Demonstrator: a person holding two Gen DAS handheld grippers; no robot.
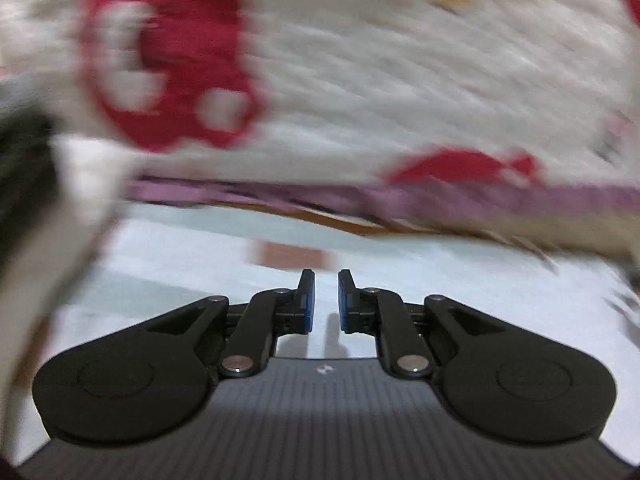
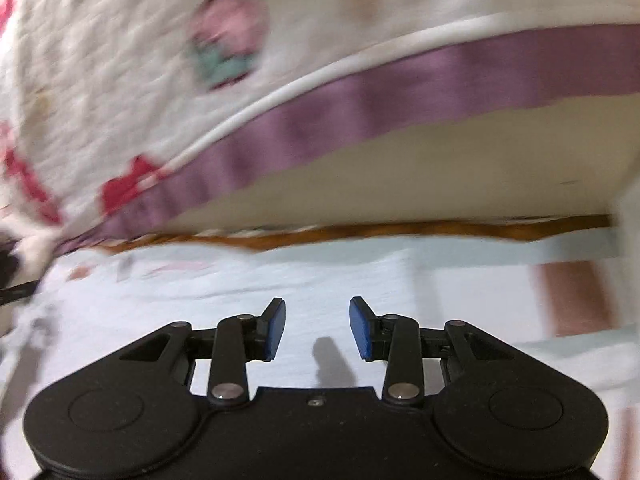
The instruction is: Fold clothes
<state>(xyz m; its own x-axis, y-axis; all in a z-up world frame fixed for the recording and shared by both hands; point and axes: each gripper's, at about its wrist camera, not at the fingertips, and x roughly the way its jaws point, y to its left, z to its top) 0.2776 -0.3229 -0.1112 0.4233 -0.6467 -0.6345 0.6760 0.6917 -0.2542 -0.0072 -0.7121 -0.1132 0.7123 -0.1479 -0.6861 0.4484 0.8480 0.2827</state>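
Quilted bedspread [image 2: 120, 92] ahead, purple band [image 2: 400, 100], pale floor [image 2: 320, 280]

Heavy motion blur is noted across the white quilted cover [image 1: 400, 80] in the left wrist view, so its red motifs [image 1: 168, 60] cannot be identified. A dark shape [image 1: 20, 168] at the left edge is cut off and unreadable. In the right wrist view, the pink-green print [image 2: 228, 40] is smeared beyond recognition.
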